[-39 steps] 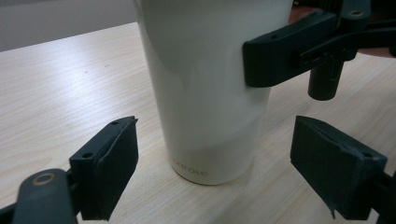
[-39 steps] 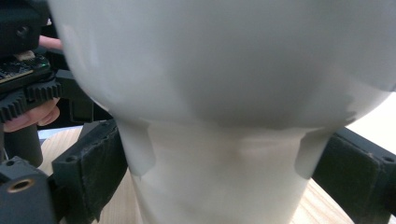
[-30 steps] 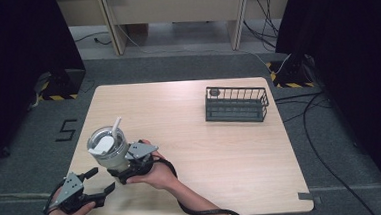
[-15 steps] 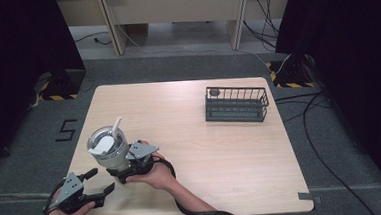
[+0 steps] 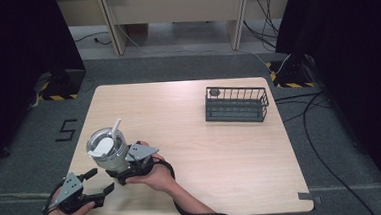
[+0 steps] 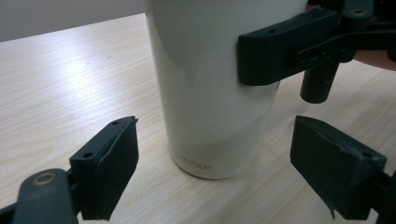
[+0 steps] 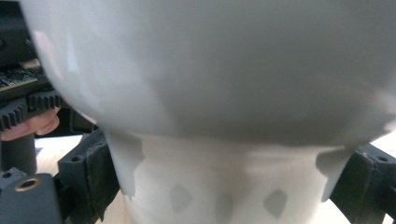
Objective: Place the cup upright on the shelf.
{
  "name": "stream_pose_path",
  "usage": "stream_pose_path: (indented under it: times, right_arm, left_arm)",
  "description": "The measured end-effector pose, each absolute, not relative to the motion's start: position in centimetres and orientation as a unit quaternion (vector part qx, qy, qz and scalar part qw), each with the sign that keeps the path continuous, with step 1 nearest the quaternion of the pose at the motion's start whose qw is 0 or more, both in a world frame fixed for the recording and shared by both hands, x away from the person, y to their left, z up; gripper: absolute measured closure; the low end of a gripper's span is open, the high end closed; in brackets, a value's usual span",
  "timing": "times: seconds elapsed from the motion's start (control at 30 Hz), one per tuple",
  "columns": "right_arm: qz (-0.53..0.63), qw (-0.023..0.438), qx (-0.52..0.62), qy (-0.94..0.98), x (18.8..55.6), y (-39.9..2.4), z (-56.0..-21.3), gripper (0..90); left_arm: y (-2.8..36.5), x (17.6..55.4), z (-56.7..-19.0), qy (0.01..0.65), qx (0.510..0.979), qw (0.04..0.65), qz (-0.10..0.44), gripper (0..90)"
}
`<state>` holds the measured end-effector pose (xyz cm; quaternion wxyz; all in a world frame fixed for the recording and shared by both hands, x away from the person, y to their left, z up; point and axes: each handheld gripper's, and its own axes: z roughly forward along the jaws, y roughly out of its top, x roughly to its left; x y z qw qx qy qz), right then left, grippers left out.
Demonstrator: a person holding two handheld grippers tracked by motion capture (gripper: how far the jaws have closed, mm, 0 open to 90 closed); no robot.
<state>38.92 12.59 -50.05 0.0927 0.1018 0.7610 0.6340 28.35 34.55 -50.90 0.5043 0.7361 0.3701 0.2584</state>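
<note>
Pale wood worktop (image 5: 196, 152) with two containers on it. Far over on the right side, near the back: dark wire basket (image 5: 236, 115), with one small dark thing (image 5: 214, 91) in its back left corner, too small to tell what. Near the front left corner: cream-white tumbler (image 5: 107, 151), standing upright on the wood. Closed on top by a lid (image 5: 100, 143), with a white straw (image 5: 115, 127) poking up and leaning a bit. Cannot tell what is inside.

Smooth and shiny on the side, wide up high, thinner down low, with small grey letters near the bottom.

Right gripper (image 5: 124, 169) pinching the thin lower part of the tumbler, one black pad on each side, after just closing in on it. Left gripper (image 6: 215, 172) spread wide, low near the front edge, pointing at the tumbler's foot and not touching it.

Lots of bare wood in the middle, between tumbler and basket, which sit well apart. Left edge and front edge close by the tumbler and both hands. Grey floor all around.
</note>
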Motion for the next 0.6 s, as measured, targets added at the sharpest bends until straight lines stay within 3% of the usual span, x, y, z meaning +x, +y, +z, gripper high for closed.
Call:
stream_pose_path:
  times: [0.6]
  right_arm:
    - [0.648, 0.123, 0.14, 0.738, 39.9, 9.3, -47.3, 11.3]
  left_arm:
    - [34.6, 28.4, -50.9, 0.372, 0.735, 0.505, 0.258, 15.0]
